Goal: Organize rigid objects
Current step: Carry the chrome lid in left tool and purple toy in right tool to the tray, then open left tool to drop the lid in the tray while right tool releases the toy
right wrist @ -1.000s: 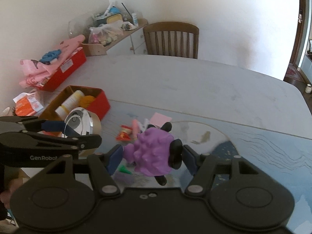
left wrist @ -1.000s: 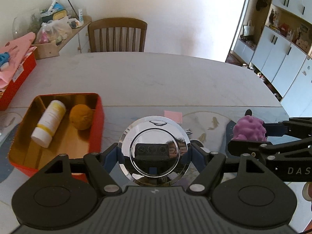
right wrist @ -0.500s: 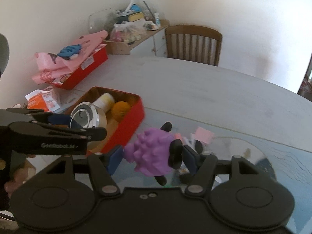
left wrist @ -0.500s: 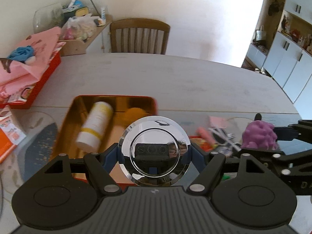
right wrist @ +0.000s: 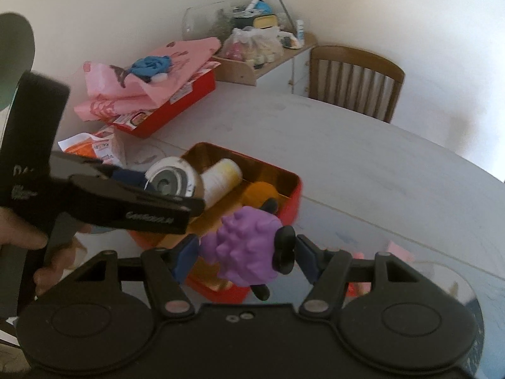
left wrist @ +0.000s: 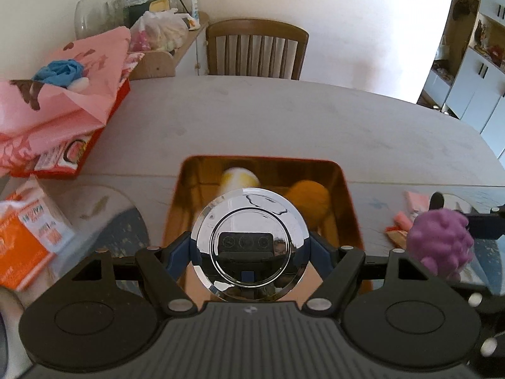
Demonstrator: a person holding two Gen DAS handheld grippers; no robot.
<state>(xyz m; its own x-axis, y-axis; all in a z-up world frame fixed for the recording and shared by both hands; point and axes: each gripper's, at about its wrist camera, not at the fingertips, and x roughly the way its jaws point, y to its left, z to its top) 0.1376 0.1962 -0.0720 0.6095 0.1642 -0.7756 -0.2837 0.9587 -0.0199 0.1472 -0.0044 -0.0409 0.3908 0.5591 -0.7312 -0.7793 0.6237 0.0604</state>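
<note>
A mirror-bright round lid (left wrist: 251, 244) is clamped in the left tongs (left wrist: 251, 249); a knobbly purple toy (right wrist: 244, 248) in the right tongs (right wrist: 244, 254). Lettering is blurred.

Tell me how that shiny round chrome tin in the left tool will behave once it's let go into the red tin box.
The chrome tin looks rigid and mirror-smooth, so it is probably slippery; the left tool grips only its curved rim. Released on edge, the round shape would likely roll or topple flat. In the red tin box it may knock the white bottle, itself apt to roll.

The right claw (right wrist: 241, 257) grips a purple knobbly toy (right wrist: 244, 252) over the red tin's (right wrist: 290, 195) near corner.
</note>
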